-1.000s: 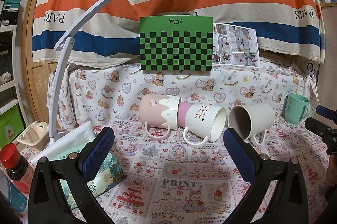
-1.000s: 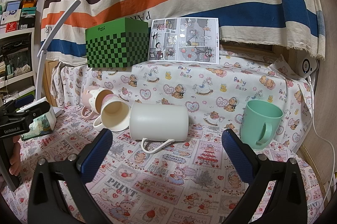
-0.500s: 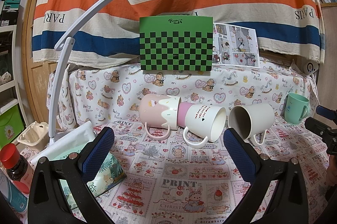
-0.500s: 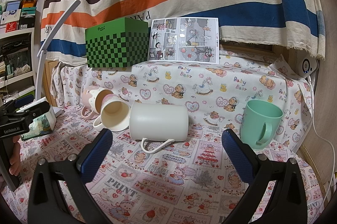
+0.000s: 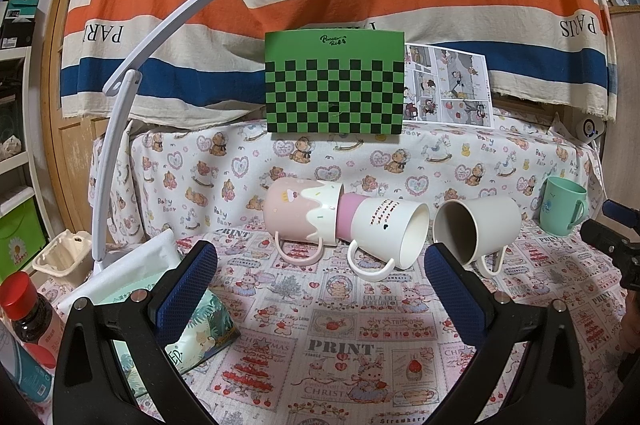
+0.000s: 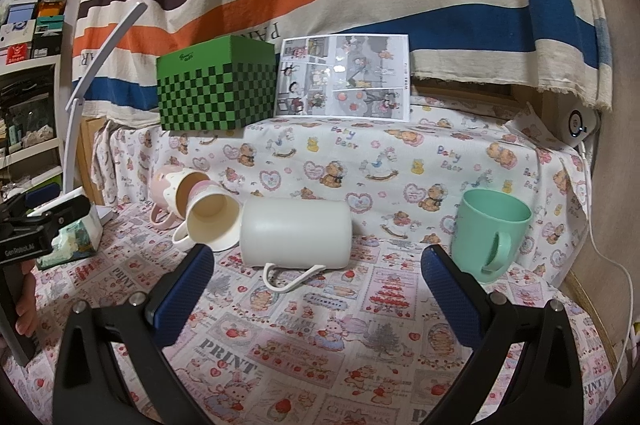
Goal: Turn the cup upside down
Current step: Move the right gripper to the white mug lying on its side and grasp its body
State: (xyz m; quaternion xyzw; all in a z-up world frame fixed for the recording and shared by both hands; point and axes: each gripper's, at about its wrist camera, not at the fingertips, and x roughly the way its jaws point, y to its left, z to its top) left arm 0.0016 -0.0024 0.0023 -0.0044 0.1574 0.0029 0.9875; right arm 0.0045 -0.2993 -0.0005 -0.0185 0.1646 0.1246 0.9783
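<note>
1. The left gripper (image 5: 320, 277) is hanging over the patterned tablecloth (image 5: 340, 345) with its blue-padded jaws spread wide, holding and touching nothing.
2. The right gripper (image 6: 318, 279) is likewise gaping wide and gripping nothing.
3. A plain white cup (image 6: 296, 233) is lying on its side just beyond the right gripper, handle down.
4. A pink-banded cup (image 5: 384, 233) and a pink cup (image 5: 300, 215) are lying nested beside it.
5. A green cup (image 6: 490, 235) is standing upright, apart to the right.
</note>
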